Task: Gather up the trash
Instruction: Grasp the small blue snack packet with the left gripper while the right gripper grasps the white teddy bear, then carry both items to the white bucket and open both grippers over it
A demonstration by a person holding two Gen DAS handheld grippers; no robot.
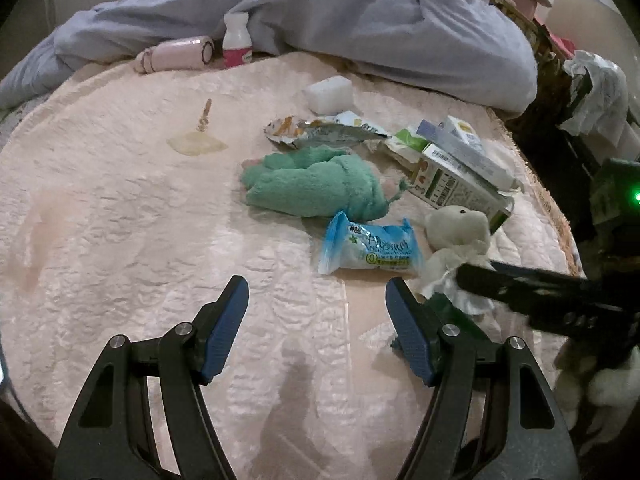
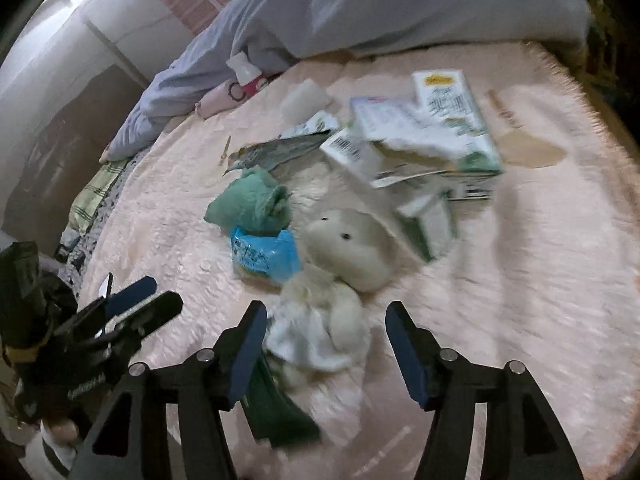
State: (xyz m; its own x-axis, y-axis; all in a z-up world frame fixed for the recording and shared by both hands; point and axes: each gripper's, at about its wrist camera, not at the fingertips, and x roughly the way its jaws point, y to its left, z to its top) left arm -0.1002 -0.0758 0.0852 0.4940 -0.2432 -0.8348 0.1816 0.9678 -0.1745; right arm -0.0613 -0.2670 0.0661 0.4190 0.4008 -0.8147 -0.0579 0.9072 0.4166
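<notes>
Trash lies on a pink quilted bed (image 1: 120,220): a blue tissue packet (image 1: 370,246), a torn snack wrapper (image 1: 320,130) and flattened cartons (image 1: 452,168). My left gripper (image 1: 316,320) hangs open over bare quilt, just short of the blue packet, with nothing between its fingers. My right gripper (image 2: 326,344) is open around the white cloth at the lower end of a cream plush toy (image 2: 348,252); a dark green wrapper (image 2: 276,404) lies under its left finger. The blue packet (image 2: 264,256) and cartons (image 2: 432,140) lie beyond it. The right gripper (image 1: 480,280) reaches in from the right in the left wrist view.
A green towel (image 1: 316,184) lies bunched behind the packet. Further back are a white block (image 1: 330,94), a small bottle (image 1: 236,40), a pink roll (image 1: 176,54) and a grey duvet (image 1: 360,20). A yellowish stain (image 1: 196,144) marks the quilt. The bed's edge (image 1: 552,208) drops off at the right.
</notes>
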